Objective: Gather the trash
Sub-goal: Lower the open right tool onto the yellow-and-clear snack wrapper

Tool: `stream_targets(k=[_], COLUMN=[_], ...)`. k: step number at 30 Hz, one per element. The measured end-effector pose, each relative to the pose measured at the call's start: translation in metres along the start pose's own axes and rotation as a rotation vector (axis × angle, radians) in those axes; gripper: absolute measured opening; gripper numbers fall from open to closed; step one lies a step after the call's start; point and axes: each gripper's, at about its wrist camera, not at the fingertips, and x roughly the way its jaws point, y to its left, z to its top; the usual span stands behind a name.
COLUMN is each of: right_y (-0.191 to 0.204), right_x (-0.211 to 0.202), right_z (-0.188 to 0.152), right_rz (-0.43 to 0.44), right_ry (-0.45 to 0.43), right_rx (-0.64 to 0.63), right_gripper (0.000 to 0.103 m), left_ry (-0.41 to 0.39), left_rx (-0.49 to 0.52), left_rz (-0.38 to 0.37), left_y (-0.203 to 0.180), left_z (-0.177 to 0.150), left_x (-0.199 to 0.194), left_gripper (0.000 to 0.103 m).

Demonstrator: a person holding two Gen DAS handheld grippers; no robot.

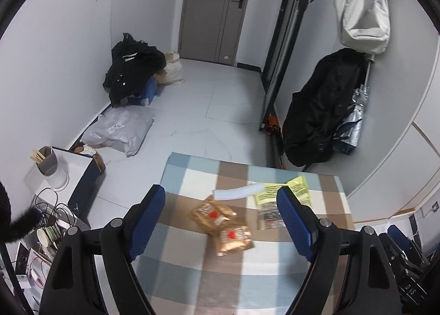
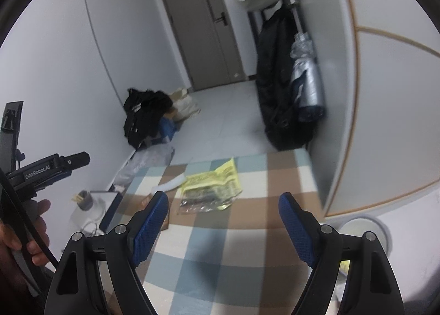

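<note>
While my left tool (image 1: 221, 218) gapes wide, empty, two gold packets (image 1: 222, 222) lie between fingers on table (image 1: 176, 254), overlapped, long axis slanting toward lower right.

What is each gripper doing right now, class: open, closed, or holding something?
Left gripper: open, holding nothing.
Right gripper: open, holding nothing.

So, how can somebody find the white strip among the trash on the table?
Look at the checked tablecloth. Beyond the two golden packets and left of the yellow wrapper lies the white strip, the only plain, curved, unprinted piece.
</note>
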Motion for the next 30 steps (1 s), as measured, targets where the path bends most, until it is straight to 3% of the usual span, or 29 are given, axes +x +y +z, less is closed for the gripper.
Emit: stream_targets(k=[11,17,20,25,30], right_y=[0.026,0.037,0.043,0.040,0.031], right_x=[0.055,0.082,0.106,0.153,0.191], right_z=[0.007,0.018,0.022,0.027,0.029], right_rz=[0.019,0.021,0.007,-0.025,-0.043], right_ry=[0.126,0.159,0.203,0.284,0.311], right_rx=[-0.072,-0.096,-0.125,-0.126,-0.129], right_gripper=[0.083,0.091,0.096,0.097,0.097], left_ry=[0.009,-0.002,-0.011,-0.008,-0.006], left_rx=[-0.056,-0.102,-0.122,-0.141,-0.155], left_rz=[-0.009,0.014,0.020,0.015,-0.001], left_y=[0.040,0.056,0.063,0.069,0.072], left_z=[0.006,0.013,0.015,0.018,0.019], left_x=[0.014,0.017,0.017,0.016,0.015], left_gripper=[0.081,0.081,0.081,0.081,0.081])
